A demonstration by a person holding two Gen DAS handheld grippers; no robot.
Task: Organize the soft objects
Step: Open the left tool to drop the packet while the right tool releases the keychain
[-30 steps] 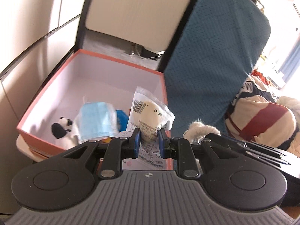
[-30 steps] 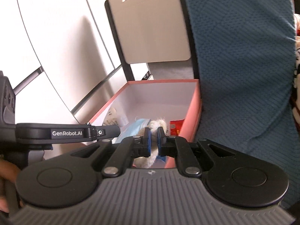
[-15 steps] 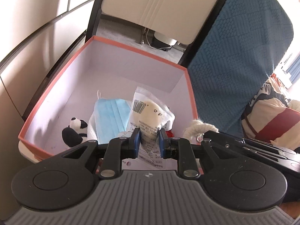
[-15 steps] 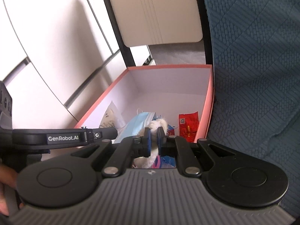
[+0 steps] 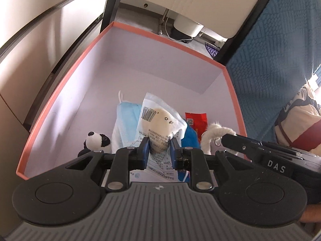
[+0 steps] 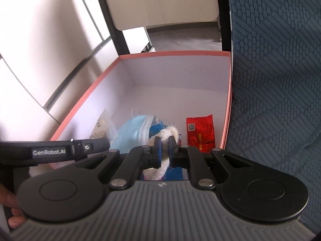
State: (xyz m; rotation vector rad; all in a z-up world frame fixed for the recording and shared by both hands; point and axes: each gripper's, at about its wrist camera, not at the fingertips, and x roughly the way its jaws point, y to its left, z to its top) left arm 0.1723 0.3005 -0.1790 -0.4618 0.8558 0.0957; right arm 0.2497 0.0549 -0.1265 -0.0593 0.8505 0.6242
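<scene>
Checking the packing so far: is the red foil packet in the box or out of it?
In. The red foil packet lies flat on the floor of the pink-rimmed box, near its right wall.

Matt cardboard box (image 5: 66,80), glossy red foil packet (image 6: 200,132), fluffy white plush (image 6: 170,133), crinkly clear plastic pouch (image 5: 158,120).

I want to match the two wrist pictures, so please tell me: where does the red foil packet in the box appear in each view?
Left wrist view: the red foil packet lies right of centre, near the box's right wall, partly behind the sealed pouch.
Right wrist view: the red foil packet lies right of centre, fully visible on the box floor.
Shared landmark: the blue face mask, left of the packet in both.
</scene>
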